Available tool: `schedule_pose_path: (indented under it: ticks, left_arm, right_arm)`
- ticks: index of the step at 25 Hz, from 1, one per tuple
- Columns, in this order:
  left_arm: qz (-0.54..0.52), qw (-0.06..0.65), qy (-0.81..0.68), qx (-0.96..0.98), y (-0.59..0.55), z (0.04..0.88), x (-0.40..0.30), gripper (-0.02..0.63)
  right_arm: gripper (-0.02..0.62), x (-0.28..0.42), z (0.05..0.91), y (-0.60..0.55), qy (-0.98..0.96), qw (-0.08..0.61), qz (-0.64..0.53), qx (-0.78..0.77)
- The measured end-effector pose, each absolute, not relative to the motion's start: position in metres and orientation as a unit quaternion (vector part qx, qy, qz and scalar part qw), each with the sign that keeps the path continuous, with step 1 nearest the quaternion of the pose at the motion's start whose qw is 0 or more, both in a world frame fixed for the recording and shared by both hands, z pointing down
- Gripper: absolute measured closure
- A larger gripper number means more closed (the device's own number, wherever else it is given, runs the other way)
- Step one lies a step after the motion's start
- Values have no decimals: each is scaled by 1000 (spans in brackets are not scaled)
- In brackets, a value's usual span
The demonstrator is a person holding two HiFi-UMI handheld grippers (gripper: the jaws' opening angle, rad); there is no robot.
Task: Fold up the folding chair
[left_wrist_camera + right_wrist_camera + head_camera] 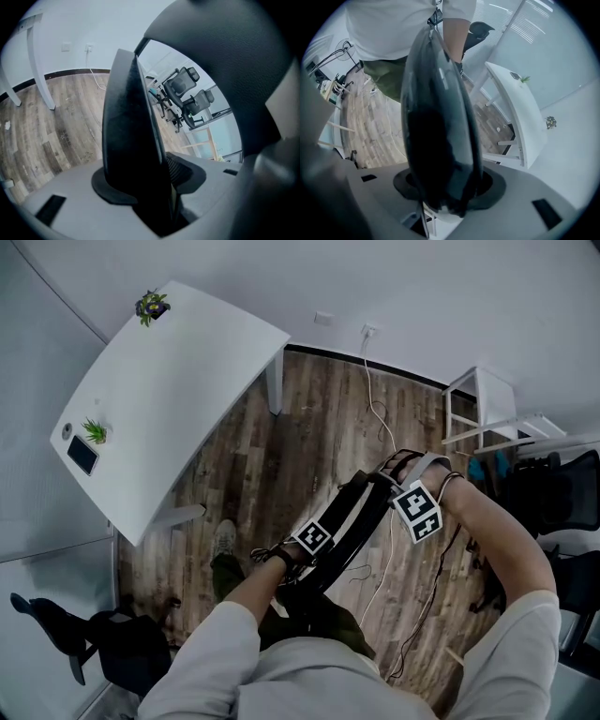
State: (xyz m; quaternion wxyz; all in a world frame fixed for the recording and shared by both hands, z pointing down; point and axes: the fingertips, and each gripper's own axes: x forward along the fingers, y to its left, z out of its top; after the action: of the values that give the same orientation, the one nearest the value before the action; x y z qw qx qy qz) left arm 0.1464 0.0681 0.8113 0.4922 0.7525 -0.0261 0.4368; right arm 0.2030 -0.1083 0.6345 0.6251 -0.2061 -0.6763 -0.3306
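the folding chair (349, 532) was pinched lengthwise, near end by the left tongs (307, 557), far end by the right tongs (405, 489).

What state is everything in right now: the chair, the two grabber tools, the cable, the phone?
folding chair: looks folded flat, held by both grippers.
left gripper: jaws shut on the chair.
right gripper: jaws shut on the chair.
white cable: plugged into the wall socket.
phone: lying flat on the white table, screen dark.
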Motion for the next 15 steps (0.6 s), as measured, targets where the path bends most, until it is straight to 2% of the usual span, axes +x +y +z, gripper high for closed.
schedule_pose_path:
  ticks: [9,15]
  left_arm:
    - [439,491,-28,752,71,812,148,381]
    - [432,499,-21,751,68,808,144,311]
  right_arm:
    - [430,213,634,-98,-677,619,-331,-220]
    - [446,215,632,-97,-672,619,-336,-228]
